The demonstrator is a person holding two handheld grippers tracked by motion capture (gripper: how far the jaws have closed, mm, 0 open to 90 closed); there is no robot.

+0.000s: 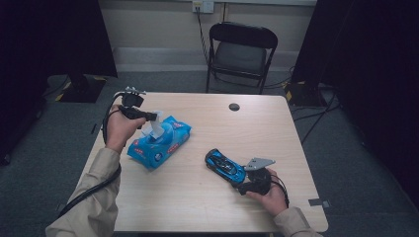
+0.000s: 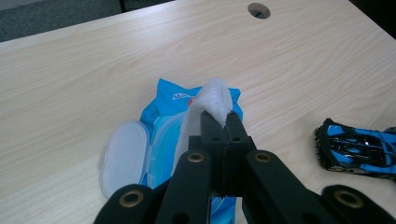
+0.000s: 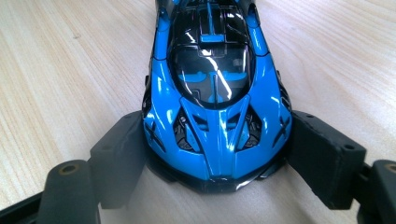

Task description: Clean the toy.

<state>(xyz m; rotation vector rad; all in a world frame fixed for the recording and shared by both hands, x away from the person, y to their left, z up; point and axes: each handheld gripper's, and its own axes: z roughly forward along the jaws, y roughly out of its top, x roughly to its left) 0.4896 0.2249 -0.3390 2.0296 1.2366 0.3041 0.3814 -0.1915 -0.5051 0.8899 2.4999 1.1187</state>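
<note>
The left gripper (image 2: pixel 223 122) has its jaws pressed together on a white wipe (image 2: pixel 210 105), pinching it near the top. The wipe rises out of the blue pack (image 1: pixel 159 142) below it, still joined to the pack's opening. In the left gripper view the pack's clear lid (image 2: pixel 123 156) lies flipped open to one side, flat on the table (image 2: pixel 93 74). In the high view this gripper (image 1: pixel 150 117) sits over the far left end of the pack, held by the left hand (image 1: pixel 119 129), with its cable looping back along the sleeve.

The right gripper (image 3: pixel 215 154) has its jaws spread wide, one on each side of the blue toy car (image 3: pixel 215 88). Both jaws touch the car's flanks near one end, so the car is clamped between them, wheels down on the table. In the high view the right gripper (image 1: pixel 240 174) and right hand (image 1: pixel 267 191) are at the near right of the table, and the car (image 1: pixel 225 165) points away toward the pack, which lies well apart from it.

A round cable hole (image 1: pixel 234 106) sits near the table's far edge, and a black folding chair (image 1: pixel 240 52) stands beyond it.
</note>
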